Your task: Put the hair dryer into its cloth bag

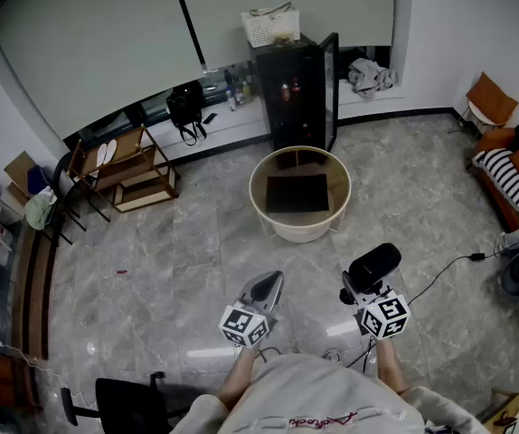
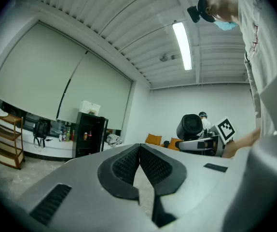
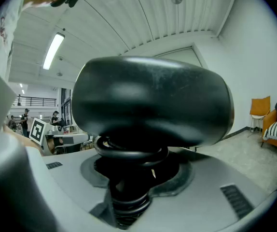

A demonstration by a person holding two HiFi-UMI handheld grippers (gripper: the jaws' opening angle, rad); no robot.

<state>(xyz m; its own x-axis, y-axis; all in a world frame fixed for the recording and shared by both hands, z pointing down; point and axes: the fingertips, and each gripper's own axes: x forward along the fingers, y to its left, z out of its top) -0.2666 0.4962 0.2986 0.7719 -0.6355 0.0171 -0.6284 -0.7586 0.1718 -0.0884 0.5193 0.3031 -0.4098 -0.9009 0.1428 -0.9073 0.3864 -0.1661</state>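
In the head view I stand on a grey tiled floor, both grippers held out level at waist height. My right gripper (image 1: 361, 287) is shut on the handle of a black hair dryer (image 1: 374, 264), whose rounded body (image 3: 150, 105) fills the right gripper view, with its coiled cord looped where the jaws (image 3: 129, 190) clamp it. My left gripper (image 1: 269, 285) is shut and empty, its ribbed pads (image 2: 124, 166) meeting at the tips. The left gripper view also shows the hair dryer (image 2: 191, 126) off to its right. A dark flat cloth bag (image 1: 297, 193) lies on a round white table (image 1: 261, 208) ahead of me.
Behind the round table stands a black cabinet (image 1: 291, 98) with its door open and a white basket (image 1: 271, 25) on top. A wooden shelf (image 1: 137, 174) is at the left, orange seats (image 1: 513, 161) at the right. A cable (image 1: 440, 274) runs over the floor. An office chair (image 1: 128, 400) is by my left.
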